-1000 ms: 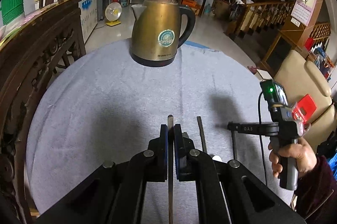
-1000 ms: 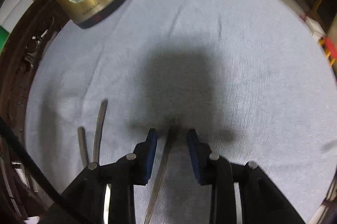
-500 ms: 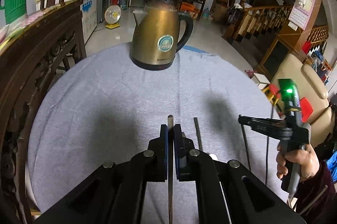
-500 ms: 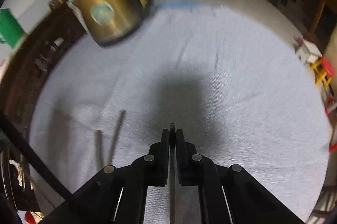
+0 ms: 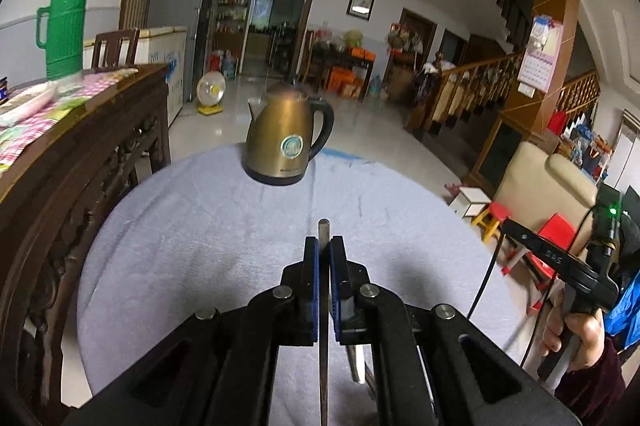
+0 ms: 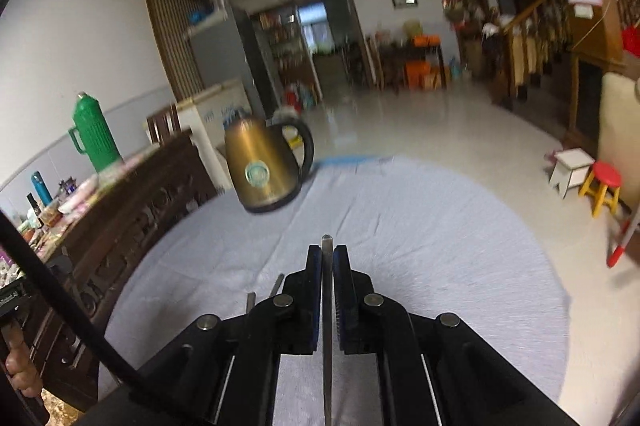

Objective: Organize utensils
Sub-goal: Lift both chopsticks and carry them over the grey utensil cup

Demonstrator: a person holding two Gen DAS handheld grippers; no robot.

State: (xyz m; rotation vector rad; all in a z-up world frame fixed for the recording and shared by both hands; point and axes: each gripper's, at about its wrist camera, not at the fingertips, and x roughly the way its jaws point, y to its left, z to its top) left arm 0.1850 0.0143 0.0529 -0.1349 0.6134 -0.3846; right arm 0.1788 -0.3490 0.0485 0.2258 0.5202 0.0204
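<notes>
My left gripper [image 5: 324,244] is shut on a flat metal utensil handle [image 5: 323,230] whose end sticks out past the pads, held above the grey tablecloth [image 5: 200,238]. My right gripper [image 6: 327,252] is shut on another metal utensil handle [image 6: 327,244], lifted off the cloth; it also shows at the right of the left wrist view [image 5: 508,226]. Two more metal utensil handles [image 6: 262,292] lie on the cloth just left of the right gripper. Part of one utensil [image 5: 356,362] shows under the left gripper.
A brass electric kettle [image 5: 286,141] stands at the far edge of the round table. A carved dark wooden sideboard [image 5: 60,161] with a green thermos [image 5: 64,25] borders the table's left. Stools [image 6: 600,185] and an armchair [image 5: 536,177] stand to the right.
My right gripper closed on a utensil handle lying on the cloth and lifted it. Both grippers rose and tilted up, so more of the room shows. The left gripper kept its grip.
</notes>
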